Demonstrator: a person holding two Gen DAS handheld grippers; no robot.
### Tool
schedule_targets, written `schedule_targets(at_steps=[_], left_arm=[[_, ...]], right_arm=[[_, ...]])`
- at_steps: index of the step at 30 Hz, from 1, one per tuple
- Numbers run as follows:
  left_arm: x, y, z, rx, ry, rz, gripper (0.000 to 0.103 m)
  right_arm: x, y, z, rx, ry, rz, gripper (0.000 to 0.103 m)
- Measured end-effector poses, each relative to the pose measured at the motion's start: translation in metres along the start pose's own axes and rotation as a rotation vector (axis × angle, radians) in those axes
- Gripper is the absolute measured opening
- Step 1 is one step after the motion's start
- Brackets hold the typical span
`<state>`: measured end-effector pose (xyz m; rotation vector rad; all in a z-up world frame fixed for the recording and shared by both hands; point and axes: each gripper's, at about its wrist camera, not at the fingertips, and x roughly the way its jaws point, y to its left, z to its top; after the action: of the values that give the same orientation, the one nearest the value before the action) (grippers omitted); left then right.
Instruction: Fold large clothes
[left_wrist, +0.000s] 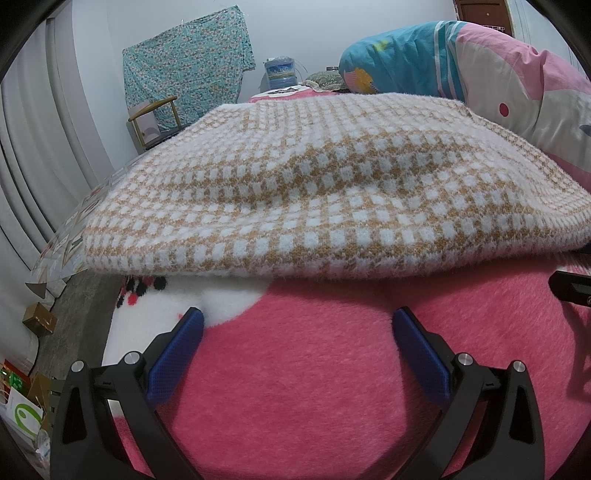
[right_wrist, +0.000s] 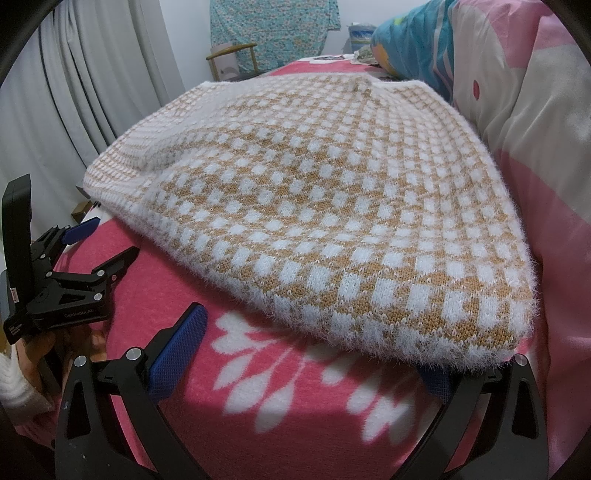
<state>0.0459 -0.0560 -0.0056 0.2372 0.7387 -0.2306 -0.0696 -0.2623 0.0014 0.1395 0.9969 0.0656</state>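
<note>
A fuzzy tan-and-white checked sweater (left_wrist: 314, 192) lies folded on a pink fleece blanket (left_wrist: 314, 369) on the bed; it also shows in the right wrist view (right_wrist: 314, 221). My left gripper (left_wrist: 297, 325) is open and empty, just short of the sweater's near edge. It also appears at the left of the right wrist view (right_wrist: 99, 240). My right gripper (right_wrist: 314, 339) is open, at the sweater's near right corner. Its left finger (right_wrist: 181, 350) is bare on the blanket; its right fingertip is hidden under the sweater's edge.
A pink, white and blue duvet (left_wrist: 517, 85) is piled along the right of the bed, touching the sweater. A wooden chair (left_wrist: 155, 118) and hanging floral cloth (left_wrist: 188, 70) stand beyond. Grey curtains (right_wrist: 92, 74) hang left. Boxes (left_wrist: 38, 317) sit on the floor.
</note>
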Motion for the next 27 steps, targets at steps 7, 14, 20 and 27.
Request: schedule_targets(at_steps=[7,14,20,27], left_arm=[[0.0000,-0.0003,0.0000,0.000,0.000,0.000,0.100],[0.0001,-0.0006,0.0000,0.000,0.000,0.000,0.100],[0.0000,-0.0008,0.0001,0.001,0.000,0.001,0.100],[0.0008,-0.0013,0.0008,0.001,0.000,0.002,0.100]], right_arm=[[-0.0002,0.0000,-0.0004,0.000,0.000,0.000,0.097],[0.0001,0.0001,0.0002,0.000,0.000,0.000,0.097],[-0.0001,0.0001,-0.0002,0.000,0.000,0.000,0.097],[0.0000,0.0001,0.0001,-0.001,0.000,-0.001,0.097]])
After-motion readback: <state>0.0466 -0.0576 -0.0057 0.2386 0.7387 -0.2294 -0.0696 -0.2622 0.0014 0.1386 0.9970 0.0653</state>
